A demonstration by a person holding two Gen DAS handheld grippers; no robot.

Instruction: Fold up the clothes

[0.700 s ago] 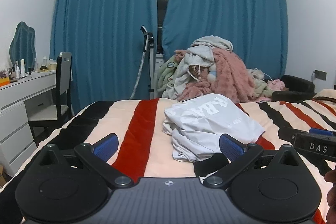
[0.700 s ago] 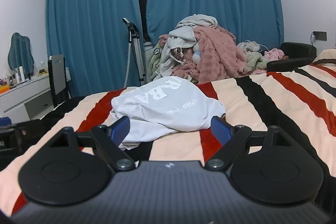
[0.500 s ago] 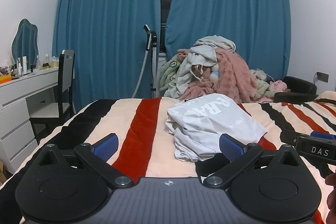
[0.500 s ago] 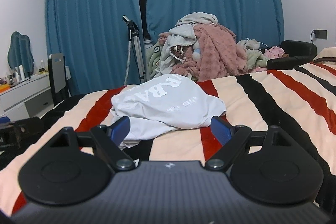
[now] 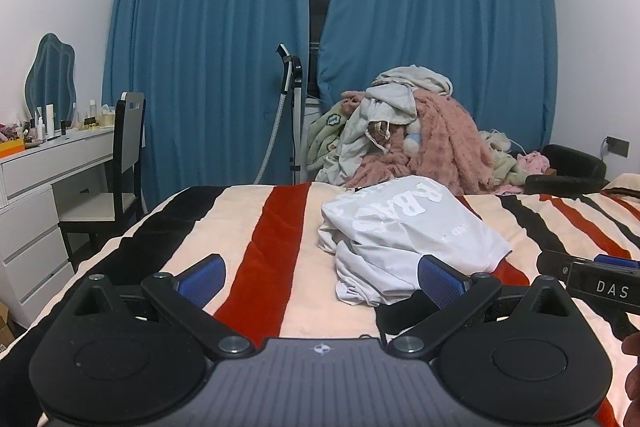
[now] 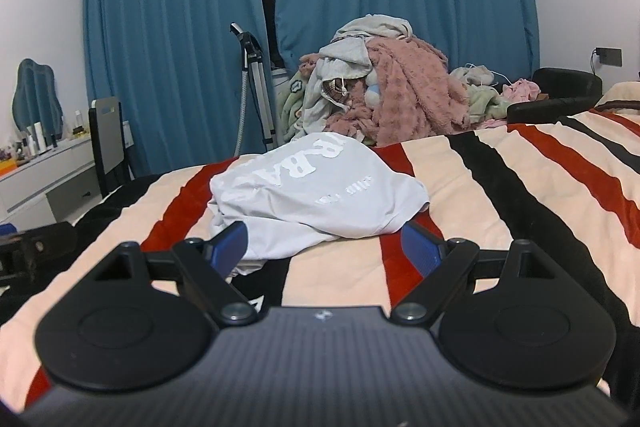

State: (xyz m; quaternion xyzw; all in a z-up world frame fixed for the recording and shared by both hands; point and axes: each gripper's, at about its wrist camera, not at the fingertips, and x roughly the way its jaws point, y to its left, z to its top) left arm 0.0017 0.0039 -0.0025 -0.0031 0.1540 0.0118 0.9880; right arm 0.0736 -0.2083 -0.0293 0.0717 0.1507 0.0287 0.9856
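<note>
Crumpled white T-shirt (image 5: 404, 231) on striped bed (image 5: 276, 223), long axis 11-to-5 o'clock; lettering partly hidden by folds. Left gripper (image 5: 322, 277) and right gripper (image 6: 324, 241): jaws spread, empty

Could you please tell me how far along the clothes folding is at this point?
Nothing looks folded yet: the white T-shirt lies crumpled on the striped bedspread. Nothing is in hand either; the left gripper and right gripper are both open and empty, just short of the shirt. Left to do: spread the shirt and fold it, then perhaps the heaped laundry pile beyond the bed.
</note>
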